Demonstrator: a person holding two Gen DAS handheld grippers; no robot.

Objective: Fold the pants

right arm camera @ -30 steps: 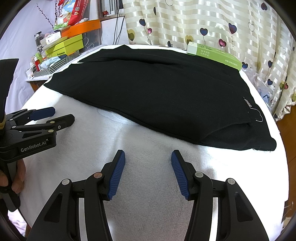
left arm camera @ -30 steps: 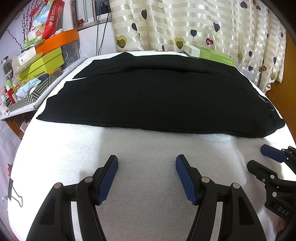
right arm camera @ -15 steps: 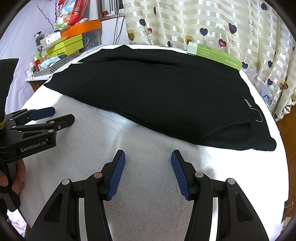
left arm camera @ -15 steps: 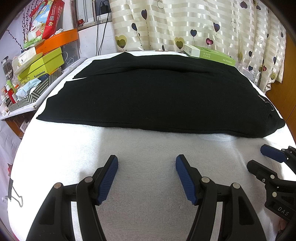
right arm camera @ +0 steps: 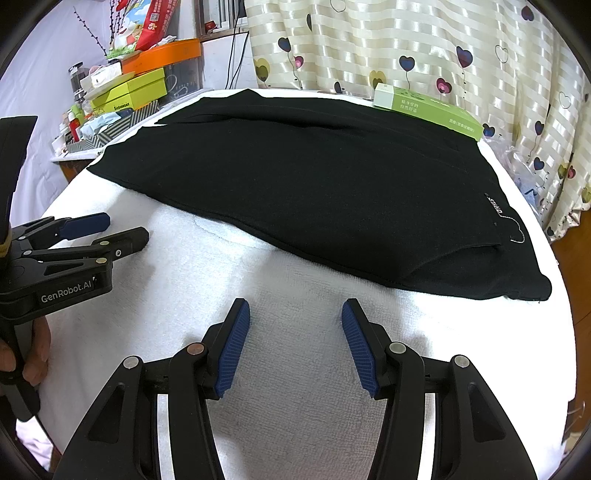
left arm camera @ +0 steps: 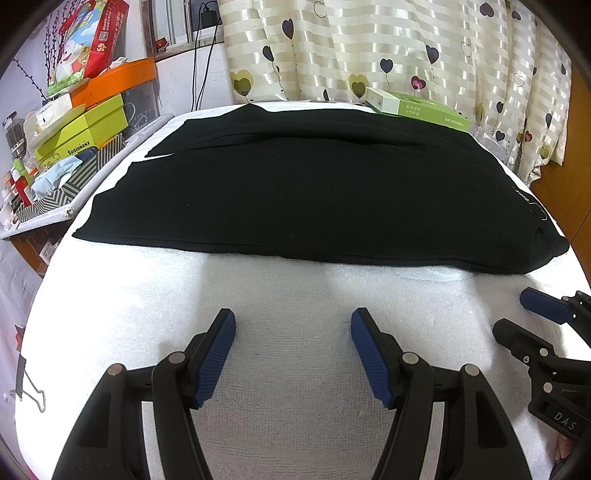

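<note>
White terry towelling [left arm camera: 295,295] covers the whole table top, and behind it hangs a cream striped curtain [left arm camera: 369,55] printed with heart shapes. Off the table's left edge a shelf is crowded with yellow-green boxes [left arm camera: 85,129], an orange box [left arm camera: 114,83] and a red snack bag [left arm camera: 99,33].

Black pants [left arm camera: 314,199] lie flat across the far half of the towelling, spread lengthwise from left to right, with one leg laid over the other so that a second cuff edge shows at the far left. Their waist end sits at the right, where a small white label [right arm camera: 495,206] and a loop of white thread show. At the far right corner a green carton [left arm camera: 417,107] lies just beside the pants' back edge; whether the two touch cannot be told.

Nearer the camera, the left gripper [left arm camera: 293,321] hovers over bare towelling with its blue-padded jaws spread wide and nothing between them, well short of the pants' near hem. To its right, the right gripper [right arm camera: 295,310] is held the same way, jaws wide apart and empty, its tips near the pants' near edge but not touching it. In the right wrist view a hand [right arm camera: 26,354] is wrapped around the left gripper's handle at the left edge.
</note>
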